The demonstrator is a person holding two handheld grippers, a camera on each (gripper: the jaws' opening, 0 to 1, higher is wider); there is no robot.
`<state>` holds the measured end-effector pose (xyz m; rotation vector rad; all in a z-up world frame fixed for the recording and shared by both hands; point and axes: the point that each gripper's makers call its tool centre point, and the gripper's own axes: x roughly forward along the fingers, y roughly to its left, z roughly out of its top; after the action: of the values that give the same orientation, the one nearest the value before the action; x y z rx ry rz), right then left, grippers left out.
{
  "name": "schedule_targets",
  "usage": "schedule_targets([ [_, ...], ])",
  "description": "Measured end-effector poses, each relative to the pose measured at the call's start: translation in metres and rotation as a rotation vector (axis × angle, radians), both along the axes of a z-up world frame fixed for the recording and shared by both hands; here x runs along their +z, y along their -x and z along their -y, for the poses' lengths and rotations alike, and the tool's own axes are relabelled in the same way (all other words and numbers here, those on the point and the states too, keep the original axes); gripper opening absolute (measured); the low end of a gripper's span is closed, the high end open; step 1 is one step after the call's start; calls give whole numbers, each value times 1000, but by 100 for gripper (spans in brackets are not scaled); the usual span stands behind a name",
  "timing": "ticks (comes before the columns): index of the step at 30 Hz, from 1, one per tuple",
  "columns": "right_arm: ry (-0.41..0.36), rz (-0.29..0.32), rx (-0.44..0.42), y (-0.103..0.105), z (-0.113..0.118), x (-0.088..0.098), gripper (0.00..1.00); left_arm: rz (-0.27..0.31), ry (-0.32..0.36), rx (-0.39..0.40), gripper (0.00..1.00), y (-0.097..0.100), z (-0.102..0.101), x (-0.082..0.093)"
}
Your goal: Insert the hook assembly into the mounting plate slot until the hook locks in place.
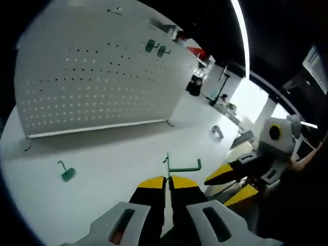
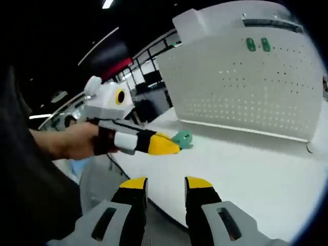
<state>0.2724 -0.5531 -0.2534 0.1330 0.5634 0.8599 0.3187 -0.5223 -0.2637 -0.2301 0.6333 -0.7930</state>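
Note:
My left gripper (image 1: pixel 167 180) is shut on a green hook (image 1: pixel 179 167), whose stem sticks up and whose arm points right above the jaw tips. In the right gripper view the same left gripper (image 2: pixel 171 146) is held by a hand, with the green hook (image 2: pixel 183 138) at its tip. It hovers over the table's near corner, well short of the white pegboard (image 1: pixel 97 77) (image 2: pixel 246 87). Two green hooks (image 1: pixel 156 48) (image 2: pixel 258 44) hang high on the board. My right gripper (image 2: pixel 166 184) is open and holds nothing. It also appears (image 1: pixel 233 184) to the right of the left one.
A loose green hook (image 1: pixel 66 173) lies on the white table (image 1: pixel 102 148) in front of the board's left part. A small grey hook (image 1: pixel 218 131) lies near the table's right side. The table edge (image 2: pixel 154 205) runs just ahead of my right jaws. Office furniture stands behind.

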Motion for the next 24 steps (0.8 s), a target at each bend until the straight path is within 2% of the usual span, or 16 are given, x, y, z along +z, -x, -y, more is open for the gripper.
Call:
schedule_targets([
  [4,-36,2,-31,-9,1,10,28,35,16,21,3,-2,0,7],
  [7,-22,18,-30,-12,1,12,28,49,12,33,3,-2,-2,6],
  [10,-43,18,-40,-15,0,17,28,52,28,41,3,-2,-1,5],
  [13,-70,8,-54,-18,-2,20,28,25,82,84,3,-3,-1,4],
  [18,-120,-10,-75,-23,-8,26,27,52,89,68,2,2,3,5],
  [21,-143,-27,-88,-28,-11,27,27,46,93,107,2,1,0,7],
  [24,-181,-42,-98,-31,-14,32,23,80,76,110,2,0,-2,12],
])
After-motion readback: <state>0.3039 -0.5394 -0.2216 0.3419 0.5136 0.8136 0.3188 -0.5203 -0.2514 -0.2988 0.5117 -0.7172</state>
